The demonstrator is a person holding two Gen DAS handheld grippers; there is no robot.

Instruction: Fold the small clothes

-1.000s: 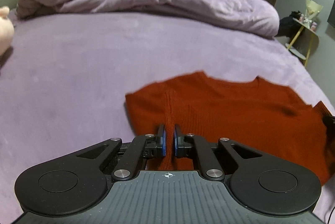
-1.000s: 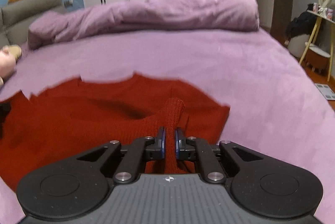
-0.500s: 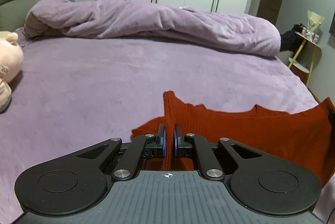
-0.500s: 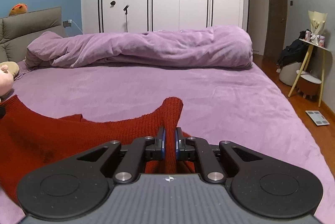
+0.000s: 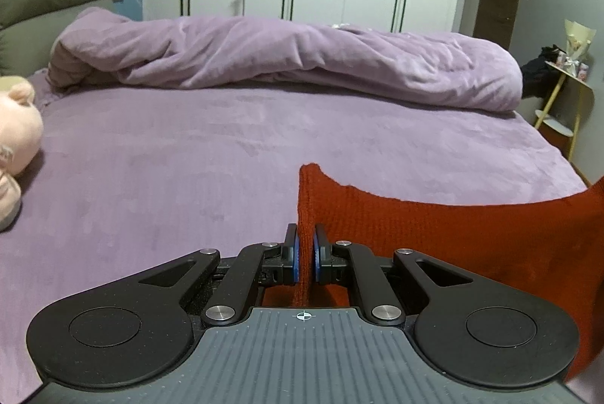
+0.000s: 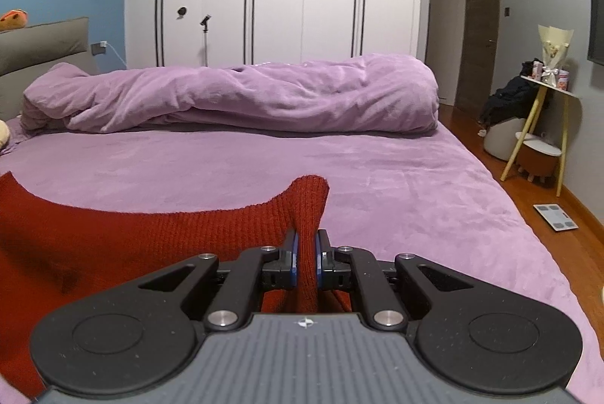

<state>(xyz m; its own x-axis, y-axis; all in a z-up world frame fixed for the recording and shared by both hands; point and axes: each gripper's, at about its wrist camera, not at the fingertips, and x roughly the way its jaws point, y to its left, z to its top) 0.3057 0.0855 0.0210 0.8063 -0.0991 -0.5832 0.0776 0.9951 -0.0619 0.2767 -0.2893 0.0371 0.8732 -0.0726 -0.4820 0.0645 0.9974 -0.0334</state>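
A rust-red knitted sweater hangs stretched between my two grippers above the purple bed. My left gripper is shut on its left corner, which sticks up past the blue pads. In the right wrist view the same sweater spreads to the left, and my right gripper is shut on its right corner, a bunched fold rising above the fingers. The lower part of the garment is hidden behind the gripper bodies.
The purple bedsheet stretches ahead, with a rolled purple duvet across the far side. A pink plush toy lies at the left edge. To the right of the bed stand a yellow-legged side table, a stool, and a scale on the wooden floor.
Both grippers have risen and tilted upward, lifting the sweater off the bed. It lay flat a second ago and now hangs taut between them; more of the wardrobe and room shows.
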